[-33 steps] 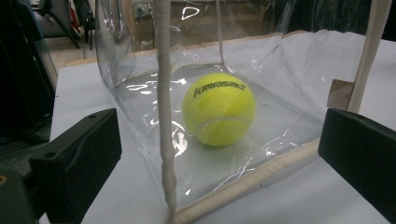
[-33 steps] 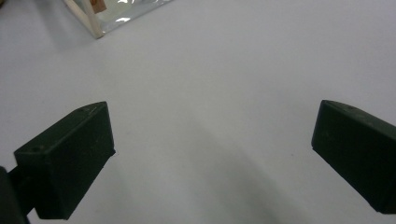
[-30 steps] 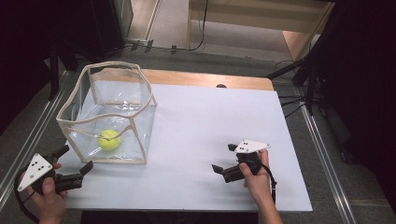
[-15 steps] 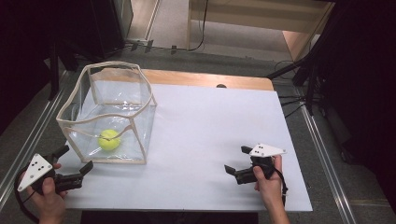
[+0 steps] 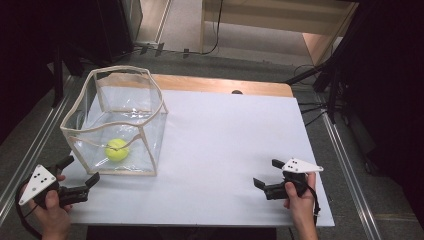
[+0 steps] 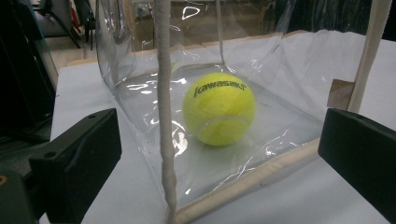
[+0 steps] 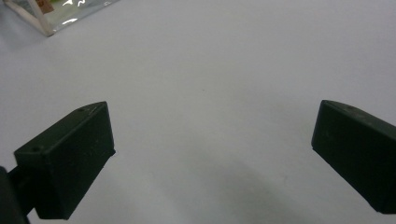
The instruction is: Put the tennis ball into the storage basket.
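high view puts the left tongs [image 5: 80, 172] at the near left corner of the bench [image 5: 230, 145], jaws spread wide and holding nothing, just short of the clear bag [image 5: 117, 120]. the ball [image 5: 117, 149] lies on the bag's floor, toward its near side. left gripper view looks straight at the bag's near corner seam, with the ball [image 6: 219, 108] behind the plastic wall. the right tongs [image 5: 268, 175] rest low at the near right, well apart from the bag, also wide open and empty. judging from this, the ball is already in, and any next reach should go over the open rim rather than through the wall; the film looks soft and crumpled, so a careless nudge could fold it or slide the whole bag. one pair could steady the rim while the other goes in. the bench top is plain white and smooth, laid over a wooden edge at the far side; beyond it are a grey floor, cables, and dark stands
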`<move>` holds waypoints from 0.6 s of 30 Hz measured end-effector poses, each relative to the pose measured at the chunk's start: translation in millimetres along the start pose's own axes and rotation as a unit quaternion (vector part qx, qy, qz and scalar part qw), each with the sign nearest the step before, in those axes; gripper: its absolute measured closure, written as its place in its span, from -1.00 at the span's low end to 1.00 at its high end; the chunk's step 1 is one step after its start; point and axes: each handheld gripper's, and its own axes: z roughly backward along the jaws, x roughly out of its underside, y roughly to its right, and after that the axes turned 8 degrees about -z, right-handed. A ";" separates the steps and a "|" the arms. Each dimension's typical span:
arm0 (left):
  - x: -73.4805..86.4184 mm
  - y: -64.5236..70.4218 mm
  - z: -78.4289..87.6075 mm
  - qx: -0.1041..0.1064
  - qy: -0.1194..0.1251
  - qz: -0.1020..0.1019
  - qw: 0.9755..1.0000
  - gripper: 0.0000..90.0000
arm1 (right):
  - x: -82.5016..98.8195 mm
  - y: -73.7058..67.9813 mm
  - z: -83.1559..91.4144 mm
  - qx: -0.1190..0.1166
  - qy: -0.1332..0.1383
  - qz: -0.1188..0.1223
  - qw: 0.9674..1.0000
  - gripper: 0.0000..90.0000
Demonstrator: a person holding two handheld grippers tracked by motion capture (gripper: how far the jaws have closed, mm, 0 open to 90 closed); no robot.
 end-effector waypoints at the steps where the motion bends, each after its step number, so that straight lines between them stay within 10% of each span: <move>1: 0.0 -0.1 0.0 -0.001 0.000 -0.001 1.000 -1.00 | 1.5 1.7 1.4 0.001 0.002 -0.005 1.000 -1.00; 18: -0.1 -0.4 0.1 0.000 -0.001 0.000 1.000 -1.00 | 19.8 20.9 16.5 0.023 0.035 -0.034 0.999 -1.00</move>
